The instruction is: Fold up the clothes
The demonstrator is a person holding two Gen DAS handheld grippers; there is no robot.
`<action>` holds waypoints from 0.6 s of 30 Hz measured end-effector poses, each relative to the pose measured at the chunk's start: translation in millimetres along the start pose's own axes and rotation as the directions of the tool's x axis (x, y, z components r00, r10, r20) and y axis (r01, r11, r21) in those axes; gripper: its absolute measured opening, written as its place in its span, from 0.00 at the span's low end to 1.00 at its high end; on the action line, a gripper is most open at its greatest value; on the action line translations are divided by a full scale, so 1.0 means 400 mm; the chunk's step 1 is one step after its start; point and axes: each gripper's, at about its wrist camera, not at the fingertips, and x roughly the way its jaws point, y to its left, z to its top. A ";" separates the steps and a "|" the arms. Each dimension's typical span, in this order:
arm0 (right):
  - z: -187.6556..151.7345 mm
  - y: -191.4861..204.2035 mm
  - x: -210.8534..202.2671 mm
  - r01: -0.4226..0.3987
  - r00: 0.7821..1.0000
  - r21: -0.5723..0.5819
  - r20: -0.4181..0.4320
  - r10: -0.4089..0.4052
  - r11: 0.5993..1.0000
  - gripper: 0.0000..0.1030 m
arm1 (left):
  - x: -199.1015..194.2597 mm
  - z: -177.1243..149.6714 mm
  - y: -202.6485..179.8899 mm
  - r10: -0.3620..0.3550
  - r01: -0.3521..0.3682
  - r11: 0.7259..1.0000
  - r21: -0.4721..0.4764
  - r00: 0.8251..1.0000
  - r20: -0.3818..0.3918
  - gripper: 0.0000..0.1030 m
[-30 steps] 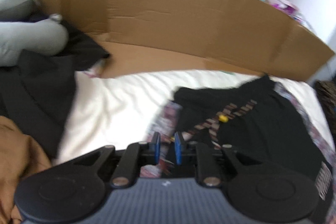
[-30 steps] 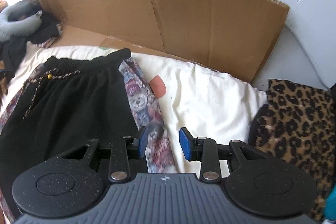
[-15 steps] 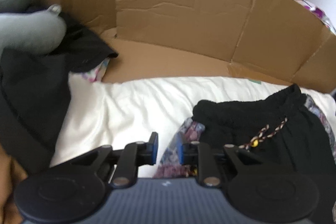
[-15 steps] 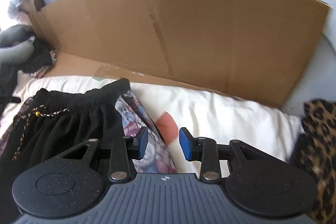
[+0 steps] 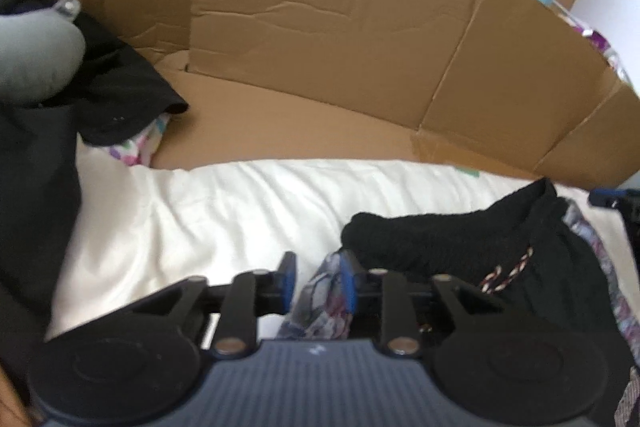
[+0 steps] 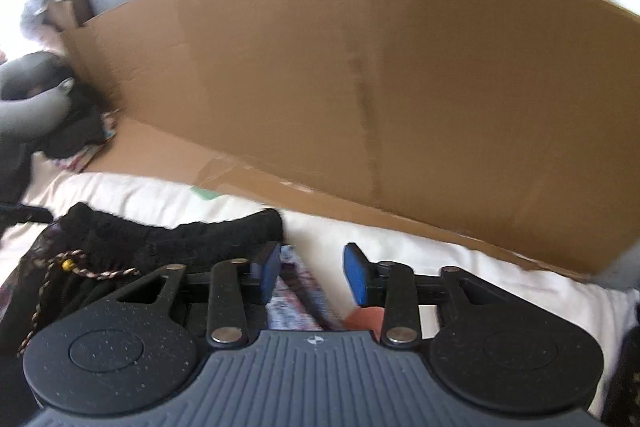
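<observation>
Two tongs, left (image 5: pixel 316 283) and right (image 6: pixel 310 273), both opening and gripping nothing, flank the black garment's (image 5: pixel 460 243) waistband; patterned fabric (image 6: pixel 296 291) lies between each pair. I should bite both corners evenly, catching every layer, before lifting.

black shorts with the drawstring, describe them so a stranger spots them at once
On the white sheet before the cardboard wall lie black shorts atop a patterned garment. Only they have a gathered waistband and braided cord with a yellow bead.
</observation>
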 end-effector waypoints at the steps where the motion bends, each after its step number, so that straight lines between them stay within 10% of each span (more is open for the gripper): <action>1: 0.000 0.005 0.006 -0.014 1.000 -0.014 -0.007 0.013 1.000 0.53 | 0.004 0.001 0.001 -0.002 0.002 1.000 0.008 1.000 0.003 0.32; 18: -0.017 0.045 0.153 -0.054 0.989 -0.141 -0.143 0.034 0.989 0.59 | 0.086 -0.013 0.010 -0.138 0.144 0.988 0.060 0.986 -0.094 0.34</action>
